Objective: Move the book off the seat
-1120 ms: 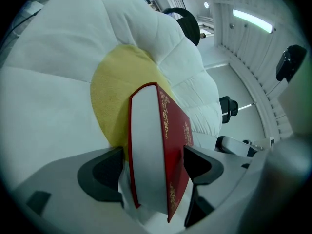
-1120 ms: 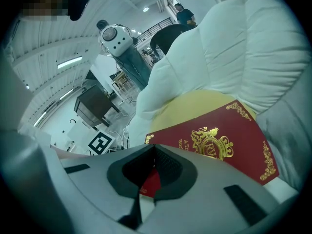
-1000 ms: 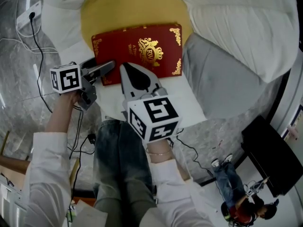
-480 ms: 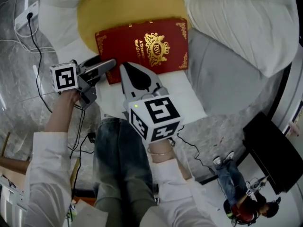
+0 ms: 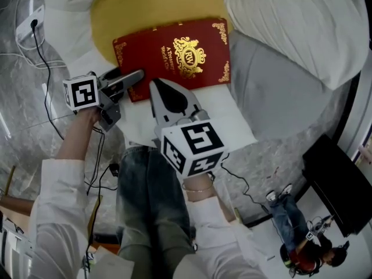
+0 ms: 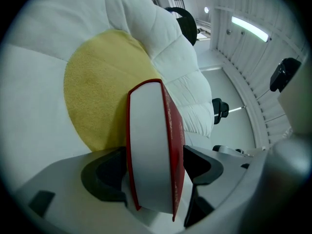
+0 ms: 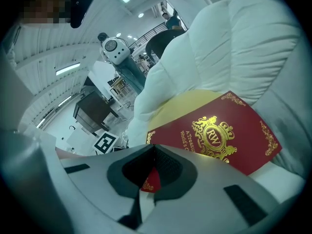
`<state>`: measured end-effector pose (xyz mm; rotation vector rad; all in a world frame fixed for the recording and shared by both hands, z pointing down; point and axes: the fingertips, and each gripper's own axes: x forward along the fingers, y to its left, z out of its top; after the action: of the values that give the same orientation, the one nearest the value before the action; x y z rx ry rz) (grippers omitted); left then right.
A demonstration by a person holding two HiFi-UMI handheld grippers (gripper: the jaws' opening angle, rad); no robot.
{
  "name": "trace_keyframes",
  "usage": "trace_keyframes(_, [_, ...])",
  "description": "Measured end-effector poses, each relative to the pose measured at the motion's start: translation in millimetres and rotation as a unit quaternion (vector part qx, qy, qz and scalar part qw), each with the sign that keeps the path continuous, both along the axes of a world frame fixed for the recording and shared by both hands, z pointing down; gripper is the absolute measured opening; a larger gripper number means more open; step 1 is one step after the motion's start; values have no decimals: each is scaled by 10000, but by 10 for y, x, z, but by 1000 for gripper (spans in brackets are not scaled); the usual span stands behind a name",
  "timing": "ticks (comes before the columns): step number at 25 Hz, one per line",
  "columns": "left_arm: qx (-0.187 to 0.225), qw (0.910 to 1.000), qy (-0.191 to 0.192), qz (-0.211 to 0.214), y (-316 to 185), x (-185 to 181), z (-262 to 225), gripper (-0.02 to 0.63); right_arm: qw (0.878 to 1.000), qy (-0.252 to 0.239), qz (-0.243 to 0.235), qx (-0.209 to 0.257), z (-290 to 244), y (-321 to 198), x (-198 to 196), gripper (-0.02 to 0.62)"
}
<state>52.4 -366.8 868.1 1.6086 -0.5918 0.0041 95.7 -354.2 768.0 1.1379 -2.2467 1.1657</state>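
Hand-held grippers (image 5: 135, 79) (image 5: 157, 87), two — book (image 5: 174, 57), one

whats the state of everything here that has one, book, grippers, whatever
book: closed, cover up, lying partly on the yellow cushion
left gripper: shut on the book's edge
right gripper: jaws together, empty, tip by the book's near edge
plug: plugged in

Red book (image 5: 171, 57) with gold crest and corner ornaments, yellow cushion (image 5: 151, 7), white seat (image 5: 224, 121)
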Motion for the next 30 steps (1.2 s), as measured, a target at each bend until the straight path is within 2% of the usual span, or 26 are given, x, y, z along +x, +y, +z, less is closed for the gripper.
trace_keyframes(4, [22,9999,103,95,12,25,-21,360,10000,-21,17,-7,36,18,-21,12])
trace_keyframes(7, [-29,9983,564,-169,-26,42,-90,296,10000,21,21,8,58,-6,12,11])
trace_keyframes(11, [81,9936,1107,-227,-111,150,-324,271,9999,81,49,53,-13,-90,103,12])
trace_keyframes(14, [54,9910,1319,-226,-119,180,-393,256,9999,104,105,81,-20,-117,113,12])
trace_keyframes(20, [-31,9929,1174,-201,-67,154,-317,247,9998,115,132,103,42,-119,100,12])
trace_keyframes(30, [217,9978,618,-105,-84,115,-458,241,9994,175,156,240,-165,-308,118,12])
